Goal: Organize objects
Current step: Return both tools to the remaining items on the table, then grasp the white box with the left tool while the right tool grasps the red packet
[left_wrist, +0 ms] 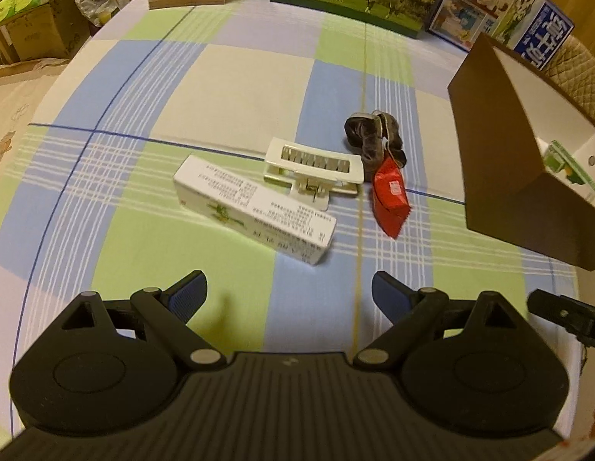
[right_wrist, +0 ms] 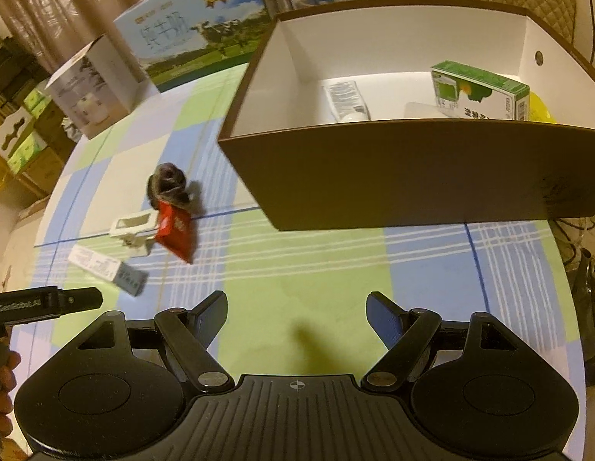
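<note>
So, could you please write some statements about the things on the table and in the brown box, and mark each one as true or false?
1. The left gripper holds the long white carton. False: its jaws stand open and empty above the tablecloth, with the carton lying ahead of them.
2. The red packet lies on the table, outside the brown box. True.
3. The brown box is empty. False: a green and white carton and a white tube are inside.
4. The white hair clip lies between the long white carton and the dark scrunchie. True.
5. The right gripper is shut. False: it is open, nothing between its jaws.
</note>
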Available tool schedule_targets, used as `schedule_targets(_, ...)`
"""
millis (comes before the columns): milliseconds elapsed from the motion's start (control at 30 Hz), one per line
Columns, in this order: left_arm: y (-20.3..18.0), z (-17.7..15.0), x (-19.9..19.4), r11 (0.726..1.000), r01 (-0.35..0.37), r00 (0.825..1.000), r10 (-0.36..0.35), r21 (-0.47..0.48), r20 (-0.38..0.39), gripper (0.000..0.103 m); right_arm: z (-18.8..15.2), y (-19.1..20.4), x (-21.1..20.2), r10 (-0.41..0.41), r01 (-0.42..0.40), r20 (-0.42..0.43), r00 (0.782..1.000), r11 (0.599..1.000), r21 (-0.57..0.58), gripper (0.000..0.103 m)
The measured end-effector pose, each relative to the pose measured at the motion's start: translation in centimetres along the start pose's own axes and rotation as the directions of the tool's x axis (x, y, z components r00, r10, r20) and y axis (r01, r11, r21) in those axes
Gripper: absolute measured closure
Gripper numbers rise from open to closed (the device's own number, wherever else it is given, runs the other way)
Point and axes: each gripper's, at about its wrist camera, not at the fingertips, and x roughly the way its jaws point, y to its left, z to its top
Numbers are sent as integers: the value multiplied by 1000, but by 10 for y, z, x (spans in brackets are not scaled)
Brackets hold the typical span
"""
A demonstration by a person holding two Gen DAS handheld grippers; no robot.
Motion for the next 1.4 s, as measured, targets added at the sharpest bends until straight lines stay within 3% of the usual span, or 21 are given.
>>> schedule_targets(200,-5,20,23,1000,-6,1000,6,-9,0,12,4,-4,11,-9,10,-24,1000,1000,10,26)
schedule_targets(467,2,41,50,997,-67,998,67,-23,-11,13,7,1,23,0,0,-47,999,1000,1,26)
schedule_targets(700,23,37,47,998,-59,998,59,11,-3,15,11,28,35,82,-85,-45,996,994,-74,26)
schedule_targets(967,54,37,36,995,-77,997,76,68,24,27,17,84,63,153,-151,-11,988,959,-242,27)
schedule_targets(1033,61,36,34,995,-78,997,76,70,29,28,17,98,73,158,-150,1,987,943,-296,31)
schedule_targets(1100,68,37,33,996,-68,997,67,59,22,28,19,110,84,159,-146,12,987,930,-336,42)
schedule_targets(1333,75,45,38,998,-61,998,61,24,23,29,27,123,118,121,-106,17,993,922,-372,59)
schedule_targets(1400,74,48,42,998,-64,998,64,13,19,29,28,123,122,113,-101,9,994,921,-377,69)
